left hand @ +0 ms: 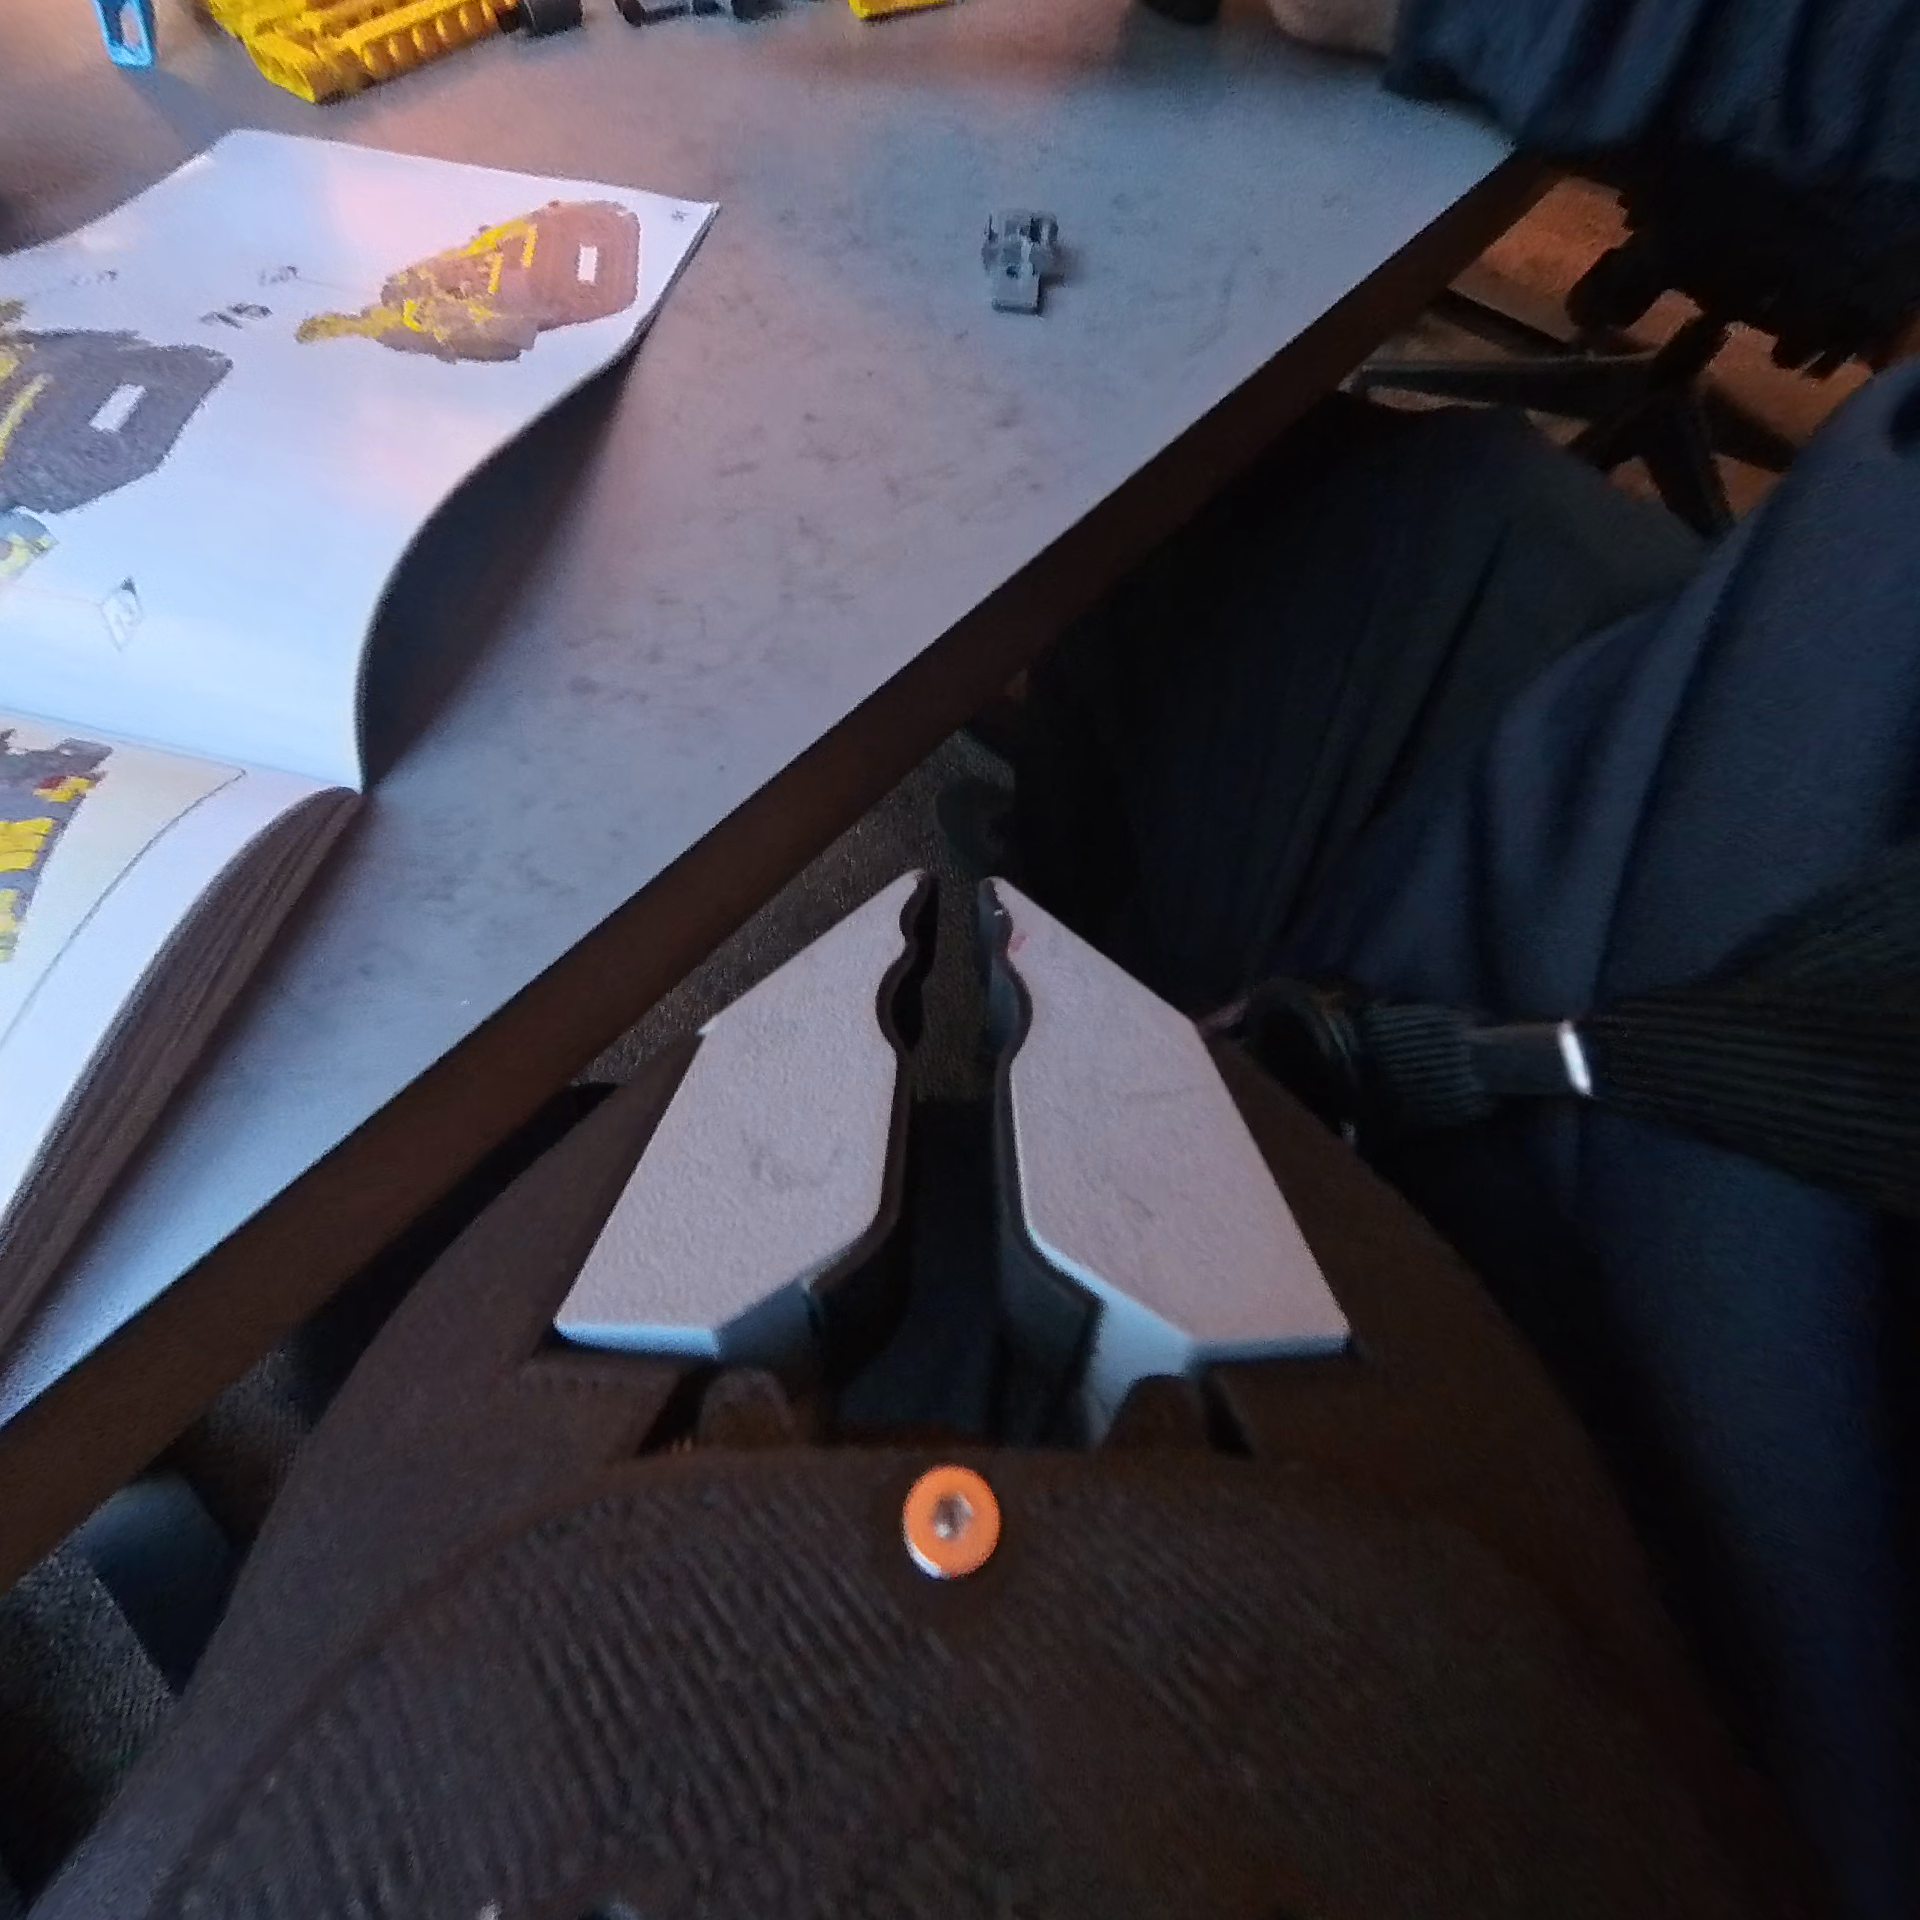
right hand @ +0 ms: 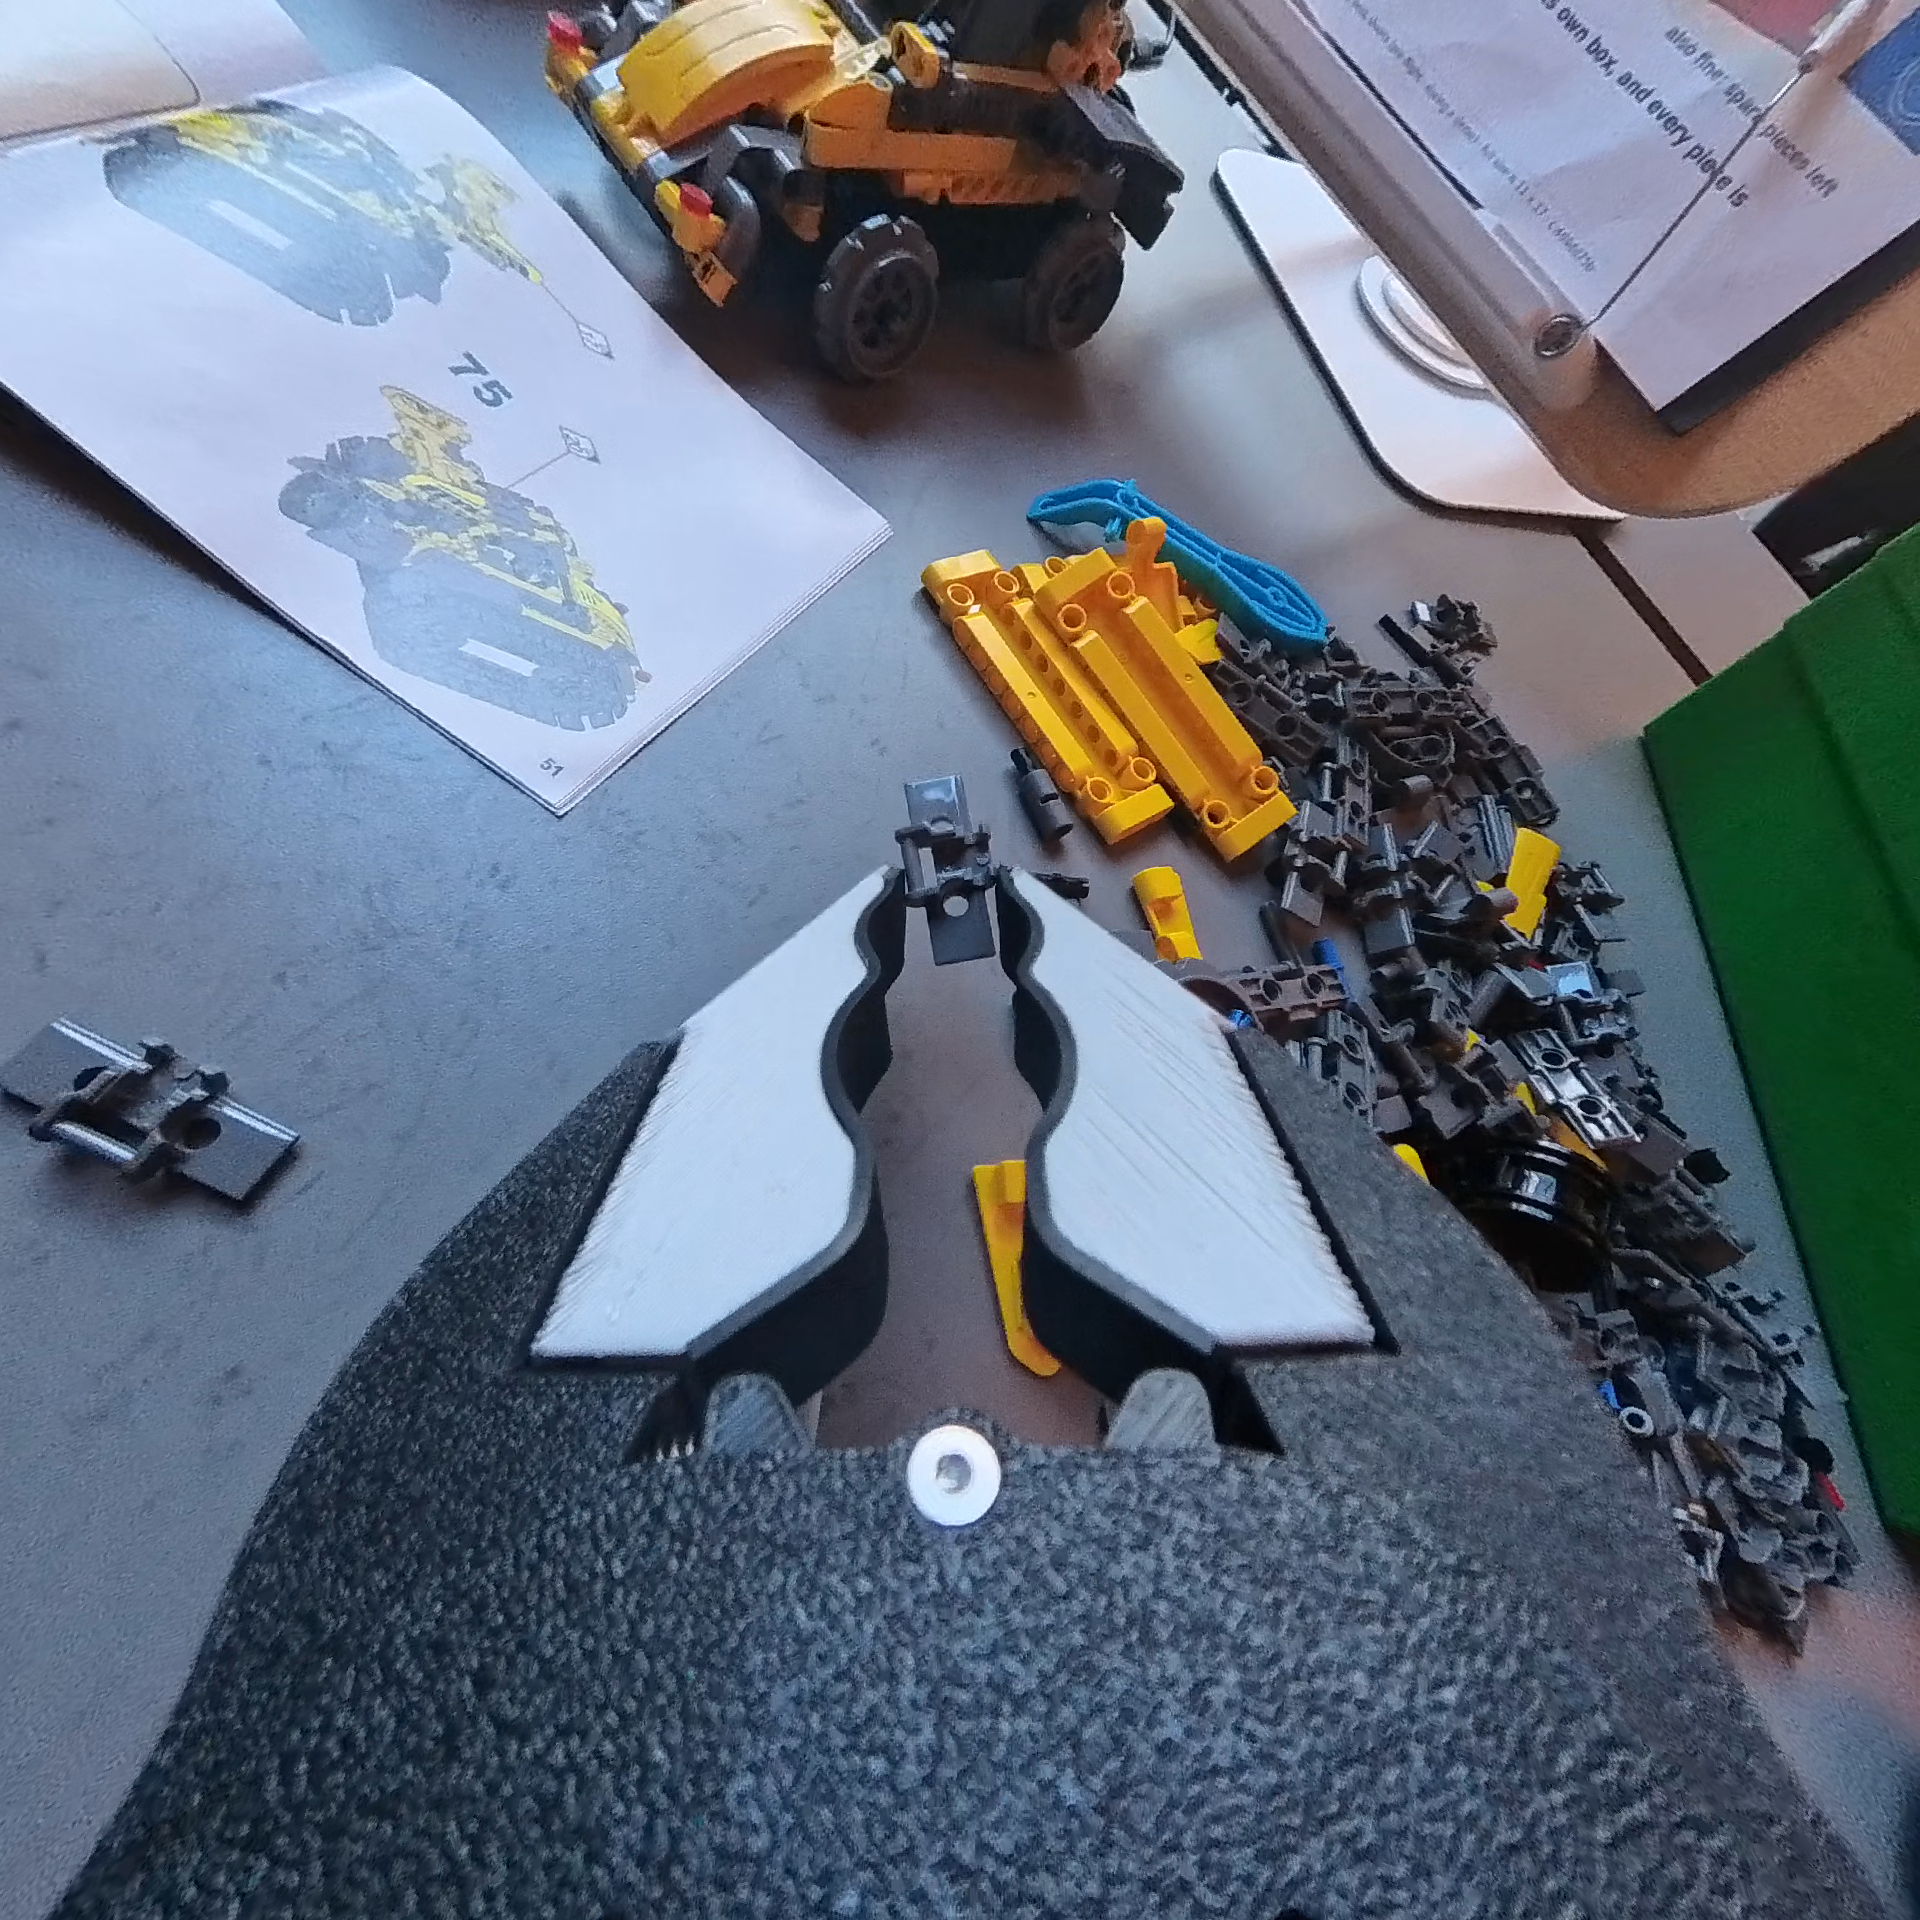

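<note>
My right gripper (right hand: pixel 948 883) is shut on a dark grey track link (right hand: pixel 943 831), held at the fingertips just above the dark table (right hand: pixel 312 935). A second track link (right hand: pixel 145 1112) lies flat on the table to the left. My left gripper (left hand: pixel 956 899) hangs off the table's edge (left hand: pixel 727 831), below it, over a person's dark-clothed lap (left hand: pixel 1558 831); its jaws are nearly together and I see nothing between them. A grey track link (left hand: pixel 1023 260) lies alone on the table, far ahead of the left gripper.
An open instruction booklet (right hand: pixel 416 416) lies at the left; it also shows in the left wrist view (left hand: pixel 260 468). A yellow and black toy vehicle (right hand: pixel 862 177) stands behind. Yellow beams (right hand: pixel 1122 696), a blue piece (right hand: pixel 1184 561) and a pile of dark parts (right hand: pixel 1507 987) lie right, beside a green box (right hand: pixel 1808 935).
</note>
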Demonstrator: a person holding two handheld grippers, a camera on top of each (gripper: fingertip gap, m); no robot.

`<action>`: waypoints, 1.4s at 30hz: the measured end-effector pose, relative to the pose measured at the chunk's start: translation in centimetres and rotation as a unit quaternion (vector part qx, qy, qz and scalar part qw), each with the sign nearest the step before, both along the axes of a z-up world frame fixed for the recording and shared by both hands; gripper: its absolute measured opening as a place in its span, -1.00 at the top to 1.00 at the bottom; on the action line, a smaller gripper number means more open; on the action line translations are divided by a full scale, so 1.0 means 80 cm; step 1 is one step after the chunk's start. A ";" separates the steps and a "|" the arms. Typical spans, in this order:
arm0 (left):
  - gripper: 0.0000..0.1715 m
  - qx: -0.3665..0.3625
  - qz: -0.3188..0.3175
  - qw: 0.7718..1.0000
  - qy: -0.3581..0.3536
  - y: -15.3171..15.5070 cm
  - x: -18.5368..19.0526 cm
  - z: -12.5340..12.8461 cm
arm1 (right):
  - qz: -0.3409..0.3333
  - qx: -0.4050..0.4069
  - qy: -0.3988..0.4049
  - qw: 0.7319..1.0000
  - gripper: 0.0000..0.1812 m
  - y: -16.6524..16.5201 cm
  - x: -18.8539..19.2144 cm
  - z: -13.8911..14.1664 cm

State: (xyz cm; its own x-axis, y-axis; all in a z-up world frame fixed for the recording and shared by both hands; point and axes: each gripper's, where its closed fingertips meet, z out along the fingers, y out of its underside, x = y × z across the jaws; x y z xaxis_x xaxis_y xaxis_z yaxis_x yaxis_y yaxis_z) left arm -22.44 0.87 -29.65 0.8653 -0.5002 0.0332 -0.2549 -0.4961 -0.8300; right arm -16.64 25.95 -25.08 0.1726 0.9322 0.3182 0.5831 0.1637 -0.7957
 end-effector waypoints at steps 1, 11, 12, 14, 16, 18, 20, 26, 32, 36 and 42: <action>0.95 0.007 0.001 1.000 -0.002 0.001 0.000 0.004 | -0.001 0.003 -0.003 1.000 0.81 0.001 0.000 -0.001; 0.93 -0.006 0.011 1.000 -0.010 0.003 -0.006 0.000 | -0.009 0.015 -0.002 1.000 0.81 0.004 0.000 0.000; 0.93 -0.008 0.012 1.000 -0.005 0.003 -0.008 -0.003 | -0.009 0.015 -0.002 1.000 0.81 0.005 0.000 0.000; 0.93 -0.015 0.015 1.000 0.004 0.003 -0.010 -0.009 | -0.009 0.017 -0.004 1.000 0.81 0.005 0.000 0.000; 0.92 -0.021 0.015 1.000 0.003 0.003 -0.009 -0.011 | -0.010 0.020 -0.005 1.000 0.81 0.006 0.000 0.000; 0.92 -0.021 0.013 1.000 0.001 0.002 -0.009 -0.010 | -0.010 0.020 -0.006 1.000 0.81 0.006 0.000 0.000; 0.91 -0.021 0.012 1.000 0.002 0.002 -0.008 -0.010 | -0.010 0.021 -0.005 1.000 0.82 0.006 0.000 0.000; 0.90 -0.026 0.008 1.000 0.005 0.000 -0.006 -0.013 | -0.012 0.025 -0.005 1.000 0.81 0.007 0.000 0.001; 0.89 -0.028 0.005 1.000 0.005 -0.001 -0.005 -0.014 | -0.012 0.027 -0.007 1.000 0.81 0.008 -0.001 0.000; 0.89 -0.035 0.003 0.999 0.006 -0.002 -0.003 -0.017 | -0.012 0.027 -0.005 1.000 0.81 0.008 -0.001 0.001; 0.88 -0.035 0.003 0.999 0.004 -0.002 -0.003 -0.017 | -0.012 0.029 -0.007 0.999 0.81 0.008 -0.001 0.000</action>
